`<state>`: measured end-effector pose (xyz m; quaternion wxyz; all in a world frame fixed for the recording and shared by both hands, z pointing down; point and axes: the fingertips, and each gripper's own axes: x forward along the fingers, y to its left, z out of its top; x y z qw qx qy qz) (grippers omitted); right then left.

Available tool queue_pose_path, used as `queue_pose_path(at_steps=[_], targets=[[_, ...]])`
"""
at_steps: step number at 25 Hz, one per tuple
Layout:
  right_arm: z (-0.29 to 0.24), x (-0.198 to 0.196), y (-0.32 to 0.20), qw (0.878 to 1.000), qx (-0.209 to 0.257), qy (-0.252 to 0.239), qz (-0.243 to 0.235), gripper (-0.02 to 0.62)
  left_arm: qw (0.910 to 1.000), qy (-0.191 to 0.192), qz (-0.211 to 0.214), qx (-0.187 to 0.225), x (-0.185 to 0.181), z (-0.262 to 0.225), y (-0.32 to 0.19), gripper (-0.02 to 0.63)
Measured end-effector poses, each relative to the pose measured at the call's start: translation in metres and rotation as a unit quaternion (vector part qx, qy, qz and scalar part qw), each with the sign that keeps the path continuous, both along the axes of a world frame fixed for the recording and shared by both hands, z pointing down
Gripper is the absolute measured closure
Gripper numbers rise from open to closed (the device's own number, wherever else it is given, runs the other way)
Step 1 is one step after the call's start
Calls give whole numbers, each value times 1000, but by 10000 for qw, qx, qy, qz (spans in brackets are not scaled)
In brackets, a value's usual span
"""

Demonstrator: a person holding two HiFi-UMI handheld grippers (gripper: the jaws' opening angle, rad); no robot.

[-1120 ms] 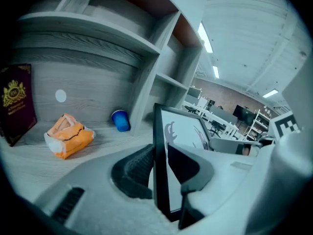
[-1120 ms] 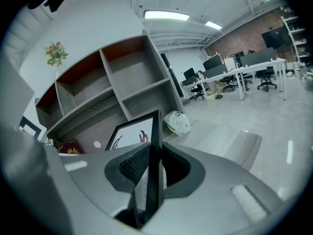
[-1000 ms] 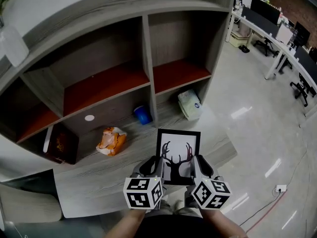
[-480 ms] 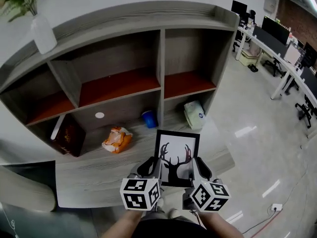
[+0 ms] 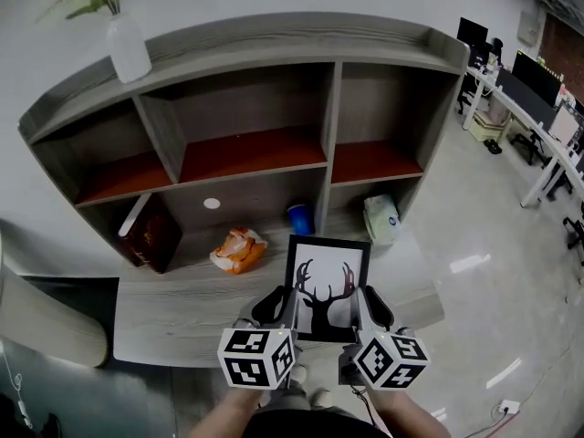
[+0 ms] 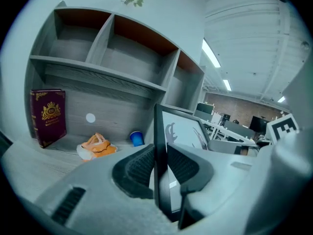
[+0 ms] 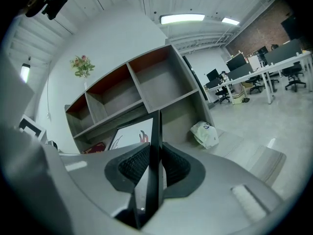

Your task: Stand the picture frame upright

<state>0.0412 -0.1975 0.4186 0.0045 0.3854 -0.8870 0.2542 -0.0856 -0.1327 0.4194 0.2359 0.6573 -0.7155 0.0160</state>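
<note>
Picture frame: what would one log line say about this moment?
left gripper: shut on picture frame, left edge | right gripper: shut on its right edge

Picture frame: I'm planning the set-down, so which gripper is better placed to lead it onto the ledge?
Left gripper, probably: it and the right gripper each clamp a side of the picture frame, but more bare ledge lies on its side.

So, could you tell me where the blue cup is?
Head view centre: the blue cup stands on the lowest shelf, between the orange bag and white bag.
</note>
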Motion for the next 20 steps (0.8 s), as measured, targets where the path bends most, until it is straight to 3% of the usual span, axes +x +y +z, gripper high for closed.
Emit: queue_pose_path(at_steps=[20], targets=[[-53,-50,7,9937,465,-451,-909,523,9936,-338,-874,630,-38,-57,27,531]])
